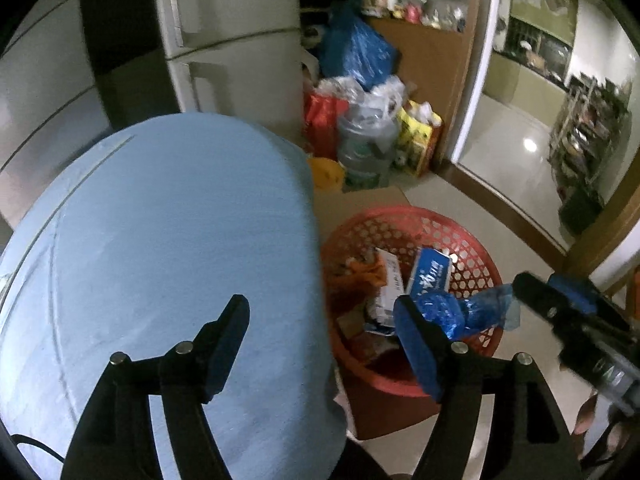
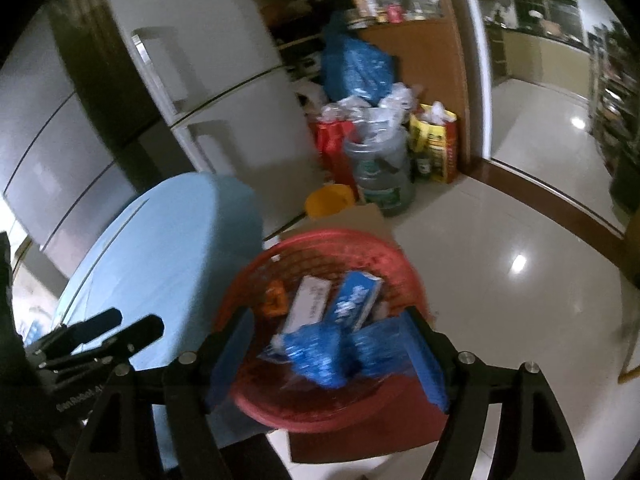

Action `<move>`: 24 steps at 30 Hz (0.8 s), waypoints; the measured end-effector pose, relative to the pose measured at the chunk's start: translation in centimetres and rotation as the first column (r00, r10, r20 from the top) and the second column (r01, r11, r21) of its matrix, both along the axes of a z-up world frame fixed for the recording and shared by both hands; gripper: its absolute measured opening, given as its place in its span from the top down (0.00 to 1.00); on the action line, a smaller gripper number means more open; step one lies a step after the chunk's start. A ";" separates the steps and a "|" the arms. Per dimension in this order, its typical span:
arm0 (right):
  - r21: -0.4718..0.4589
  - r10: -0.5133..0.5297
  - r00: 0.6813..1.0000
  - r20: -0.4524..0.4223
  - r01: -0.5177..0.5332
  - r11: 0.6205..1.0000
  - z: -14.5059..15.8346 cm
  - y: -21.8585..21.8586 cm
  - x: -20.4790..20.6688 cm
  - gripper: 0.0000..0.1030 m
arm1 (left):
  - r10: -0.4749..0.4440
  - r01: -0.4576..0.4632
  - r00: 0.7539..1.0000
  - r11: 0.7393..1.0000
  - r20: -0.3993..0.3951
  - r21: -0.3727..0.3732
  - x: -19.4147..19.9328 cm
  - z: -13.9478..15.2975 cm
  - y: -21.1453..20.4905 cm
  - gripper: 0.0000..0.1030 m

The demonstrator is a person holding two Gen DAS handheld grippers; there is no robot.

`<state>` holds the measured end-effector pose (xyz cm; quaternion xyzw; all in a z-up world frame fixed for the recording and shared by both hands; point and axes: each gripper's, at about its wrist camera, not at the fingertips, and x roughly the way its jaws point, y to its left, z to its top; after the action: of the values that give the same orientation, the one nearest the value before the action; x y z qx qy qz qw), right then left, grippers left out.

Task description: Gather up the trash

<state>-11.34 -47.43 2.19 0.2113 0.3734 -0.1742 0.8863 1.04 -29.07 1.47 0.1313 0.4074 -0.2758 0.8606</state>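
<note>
Left gripper (image 1: 320,344): jaws spread wide, nothing between them; black arms with blue pads, poised over the edge of the light blue table (image 1: 160,248).
Right gripper (image 2: 328,356): jaws stand apart with a crumpled blue plastic wrapper (image 2: 320,354) between them; motion blur hides whether the pads actually pinch it, so grip cannot be told.
Left view only: the right gripper seen from the side, wrapper at its tip, above the basket's near rim.
Right view only: left gripper's black fingers at lower left, beside the table.
Red basket (image 2: 400,264): round, perforated plastic, on cardboard on the floor, just beside the table.
Basket contents: blue-and-white carton (image 2: 354,298), white box (image 2: 306,308), orange scrap.
Farther: clear water jug (image 2: 380,176), yellow bowl, blue bag, white fridge (image 2: 224,92).
Floor: glossy pale tile.
</note>
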 end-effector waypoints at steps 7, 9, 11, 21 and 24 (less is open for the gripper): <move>-0.058 0.107 0.994 -0.013 -0.108 0.992 0.8 5.6 0.6 0.22 | 0.085 -0.083 0.996 0.995 0.030 -0.061 -0.7 1.3 5.3 0.22; -0.074 0.120 0.993 -0.021 -0.122 0.990 0.8 6.5 0.6 0.22 | 0.119 -0.116 0.992 0.990 0.037 -0.076 -0.7 1.4 6.9 0.22; -0.087 0.130 0.991 -0.028 -0.132 0.987 0.7 7.4 0.5 0.22 | 0.141 -0.137 0.989 0.987 0.035 -0.089 -0.7 1.4 8.1 0.22; -0.124 0.131 0.990 -0.047 -0.136 0.983 1.0 8.7 0.2 0.22 | 0.184 -0.179 0.982 0.976 0.037 -0.122 -0.9 1.2 10.7 0.18; -0.128 0.129 0.991 -0.047 -0.134 0.983 1.1 8.7 0.1 0.22 | 0.176 -0.169 0.983 0.978 0.051 -0.121 -1.3 1.3 10.5 0.18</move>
<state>-11.20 -38.69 3.28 0.1244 0.3911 -0.1436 0.9005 -0.22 -18.53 2.78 0.0537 0.3740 -0.2191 0.8996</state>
